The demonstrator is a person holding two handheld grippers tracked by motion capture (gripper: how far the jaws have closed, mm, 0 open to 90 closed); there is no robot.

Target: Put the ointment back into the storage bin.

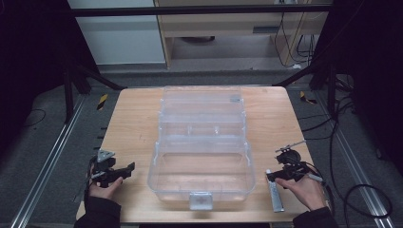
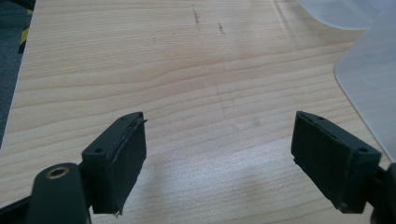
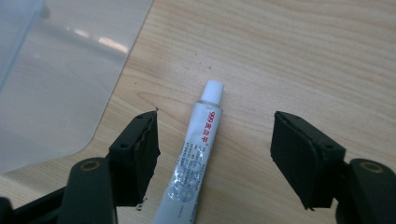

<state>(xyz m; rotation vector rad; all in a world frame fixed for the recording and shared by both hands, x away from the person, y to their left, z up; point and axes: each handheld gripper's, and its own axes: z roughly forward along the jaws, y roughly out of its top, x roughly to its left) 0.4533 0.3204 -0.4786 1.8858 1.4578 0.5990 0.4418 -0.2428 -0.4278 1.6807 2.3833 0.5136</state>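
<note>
On the worktop, near its right front corner: a small glue tube [image 3: 196, 154] lay flat, white cap [image 3: 212, 91] pointing away from the person, red print on its silver-white body.
Tube position: just beside the right wall of the clear plastic organiser box [image 1: 202, 156], not touching it; in the high view it lay lengthwise [image 1: 274, 192] under the right hand [image 1: 306, 190].
Right claw [image 3: 215, 149]: spread, one jaw on each side of the tube; open wood showed between each pad and the tube, so no contact yet.
Right claw height: held low over the tube; whether the jaw tips touched the wood could not be told.
Left claw [image 2: 219, 154]: spread wide, nothing but bare wood grain between the jaws.
Left claw position: at the left front of the worktop [image 1: 133, 123], held in the left hand [image 1: 104, 187], pointing toward the box [image 1: 121, 171].
Box: large, transparent, lid thrown open toward the far edge, tiered trays stepped up behind the main tub; grey-white latch [image 1: 200, 200] at the front centre.
Box edge in the gripper views: a rounded clear corner showed at the right of the left gripper view [image 2: 369, 88] and at the left of the right gripper view [image 3: 60, 79].
Worktop surface: pale wood, a few faint dark scuff marks [image 2: 196, 17] ahead of the left claw.
Sleeves: dark, entering from the near edge.
</note>
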